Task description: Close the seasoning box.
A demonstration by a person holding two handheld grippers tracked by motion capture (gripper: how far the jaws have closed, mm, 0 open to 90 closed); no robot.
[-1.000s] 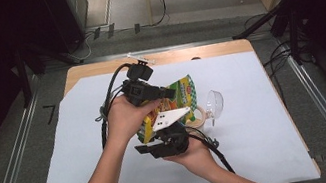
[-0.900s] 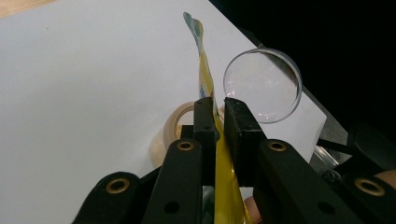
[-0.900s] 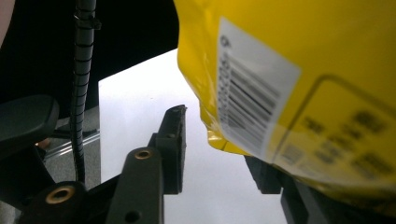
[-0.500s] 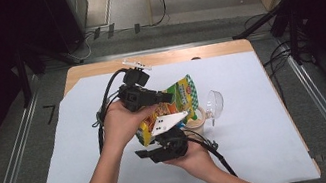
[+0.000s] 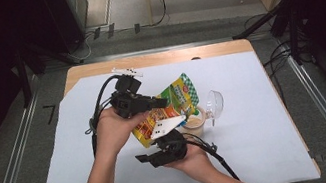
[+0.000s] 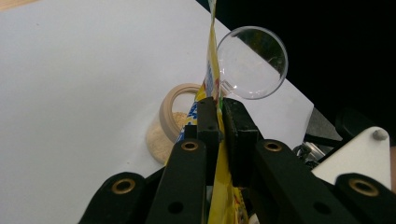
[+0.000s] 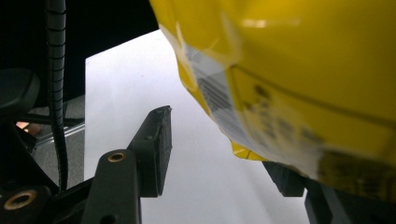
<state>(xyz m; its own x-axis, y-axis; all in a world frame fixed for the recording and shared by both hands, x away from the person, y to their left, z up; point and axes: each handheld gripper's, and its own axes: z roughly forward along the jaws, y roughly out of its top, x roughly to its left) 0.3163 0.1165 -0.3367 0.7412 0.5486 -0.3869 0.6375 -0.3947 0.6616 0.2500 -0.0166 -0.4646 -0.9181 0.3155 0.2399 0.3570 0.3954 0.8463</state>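
- While the left gripper [image 6: 219,116] has its fingers [image 6: 208,126] pressed together on the edge of the yellow pouch [image 6: 212,79], the pouch hangs tilted above the small tan jar [image 6: 173,109], which stands on the white sheet covering the counter [image 5: 277,117].
- In the high view the left gripper [image 5: 155,104] holds the pouch [image 5: 173,102] up over the counter, its printed face turned upward and its far end slanting toward the jar [image 5: 195,121].
- The jar already holds a pale, grainy powder, seen through its open mouth in the left gripper view; how full it is I cannot tell exactly.
- A clear lid [image 6: 252,63] is attached at the jar's side and stands swung open, so the opening step looks done.
- The right gripper [image 7: 224,149] has its fingers [image 7: 156,149] spread wide, with the lower corner of the pouch [image 7: 299,84] hanging between them; they grip nothing.
- In the high view the right gripper [image 5: 170,143] sits just below the pouch, near the jar, the hand [image 5: 196,159] under it.
- Judged from this, the work appears to be midway: the jar is open, the pouch is lifted and angled, and some powder is in the jar.
- What seems left is to finish emptying or tipping the pouch, perhaps with the right gripper taking its bottom corner, then set the pouch down and close the clear lid.
- Whether powder is falling at this instant is not visible.
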